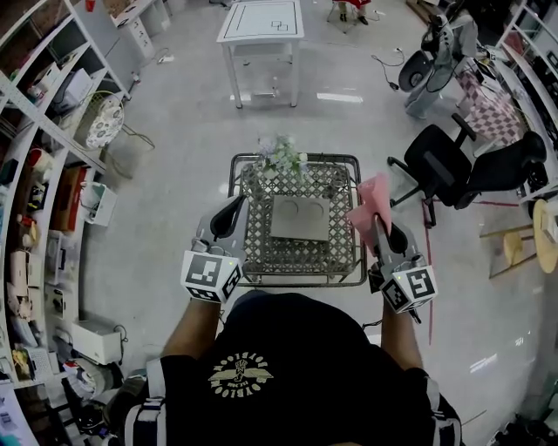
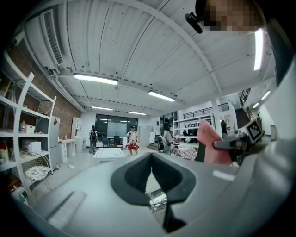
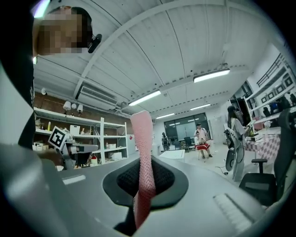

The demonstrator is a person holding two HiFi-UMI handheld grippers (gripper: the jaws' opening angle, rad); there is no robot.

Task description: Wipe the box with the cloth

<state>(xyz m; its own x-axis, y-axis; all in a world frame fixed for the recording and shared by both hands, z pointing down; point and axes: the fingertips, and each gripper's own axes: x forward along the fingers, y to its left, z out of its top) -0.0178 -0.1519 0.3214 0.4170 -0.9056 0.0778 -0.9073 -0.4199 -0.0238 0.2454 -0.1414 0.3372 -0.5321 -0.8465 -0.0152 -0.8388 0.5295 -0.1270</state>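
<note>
A flat grey box (image 1: 300,218) lies on a wire-mesh table (image 1: 255,261) in front of me. My right gripper (image 1: 378,228) is held over the table's right edge, pointing up and shut on a pink cloth (image 1: 370,207). In the right gripper view the cloth (image 3: 141,152) stands upright out of the gripper (image 3: 144,178). At the table's left edge my left gripper (image 1: 232,215) is tilted upward too. Its jaws meet with nothing between them in the left gripper view (image 2: 151,170), where the cloth (image 2: 212,144) shows at the right. Both grippers are apart from the box.
A bunch of pale flowers (image 1: 283,157) sits at the table's far edge. A white table (image 1: 261,22) stands farther back, a black office chair (image 1: 445,161) to the right, and white shelving (image 1: 44,174) along the left. Several people stand far off in the room.
</note>
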